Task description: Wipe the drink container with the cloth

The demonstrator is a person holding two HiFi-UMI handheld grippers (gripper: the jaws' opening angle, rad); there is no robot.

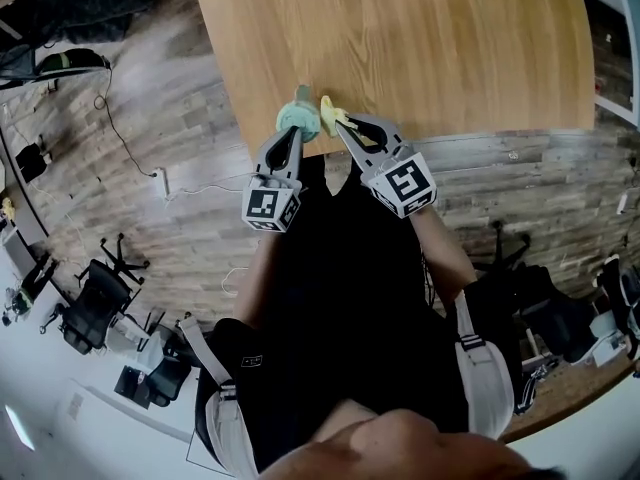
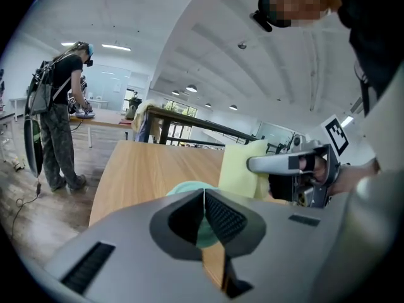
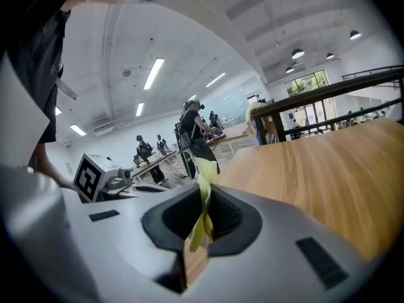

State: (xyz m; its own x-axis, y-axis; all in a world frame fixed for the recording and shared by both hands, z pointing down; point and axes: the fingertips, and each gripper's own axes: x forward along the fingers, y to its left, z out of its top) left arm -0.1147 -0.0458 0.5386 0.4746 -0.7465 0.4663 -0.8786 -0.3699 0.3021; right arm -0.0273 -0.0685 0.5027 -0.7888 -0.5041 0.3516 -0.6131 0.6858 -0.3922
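A small teal drink container (image 1: 296,117) sits at the near edge of the wooden table (image 1: 420,48), and my left gripper (image 1: 295,135) is shut on it. In the left gripper view the teal container (image 2: 187,189) shows just past and between the closed jaws of the left gripper (image 2: 204,199). My right gripper (image 1: 339,127) is shut on a pale yellow cloth (image 1: 329,114), held right beside the container. The cloth (image 2: 242,165) hangs flat in front of the right gripper (image 2: 284,164). In the right gripper view a strip of cloth (image 3: 203,197) is pinched in the jaws.
The tabletop (image 3: 328,163) stretches away beyond both grippers. Black office chairs (image 1: 95,303) stand on the wood floor to the left. A person (image 2: 60,115) stands at another table, and a dark railing (image 2: 189,126) runs behind.
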